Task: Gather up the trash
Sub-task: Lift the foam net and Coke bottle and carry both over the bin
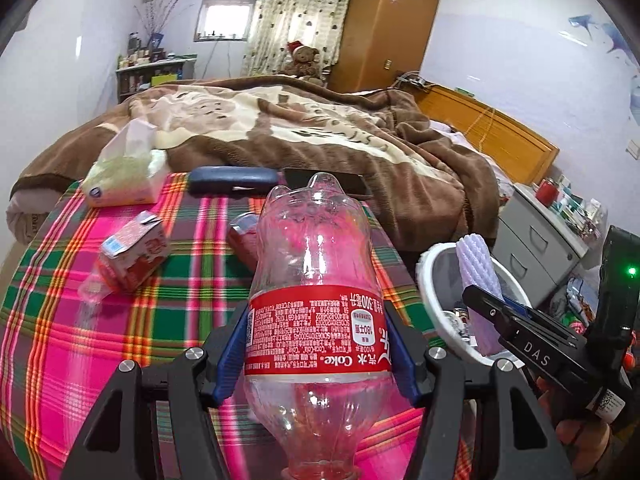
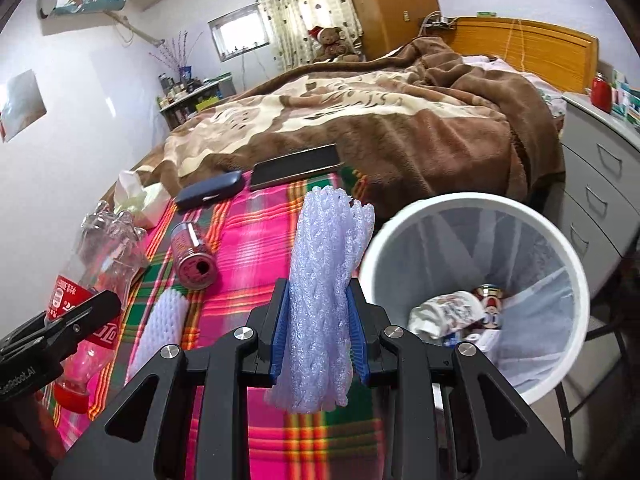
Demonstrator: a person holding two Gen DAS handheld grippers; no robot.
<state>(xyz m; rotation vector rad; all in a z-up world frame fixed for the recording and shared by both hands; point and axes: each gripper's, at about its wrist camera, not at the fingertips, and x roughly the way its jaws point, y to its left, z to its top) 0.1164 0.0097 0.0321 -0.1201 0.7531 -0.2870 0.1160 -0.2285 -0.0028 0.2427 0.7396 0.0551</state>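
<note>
A: Where is the trash relative to the white bin (image 2: 472, 208)?

B: The left gripper (image 1: 320, 344) pinches an empty Coke bottle (image 1: 316, 280) at its label band, held over the plaid cloth (image 1: 60, 320) left of the bin. The right gripper (image 2: 320, 336) is pressed onto a foam fruit net (image 2: 324, 280), just left of the bin's rim.

A: How will they handle?

B: The bottle looks light, thin-walled and slick, so the waisted label zone seems the safest hold. I'd expect the net to be nearly weightless and squashy, and to cling when released. The drink can (image 2: 194, 256), the crushed carton (image 1: 134, 252) and a second foam net (image 2: 160, 328) lie on the cloth, farther left of the bin.
</note>
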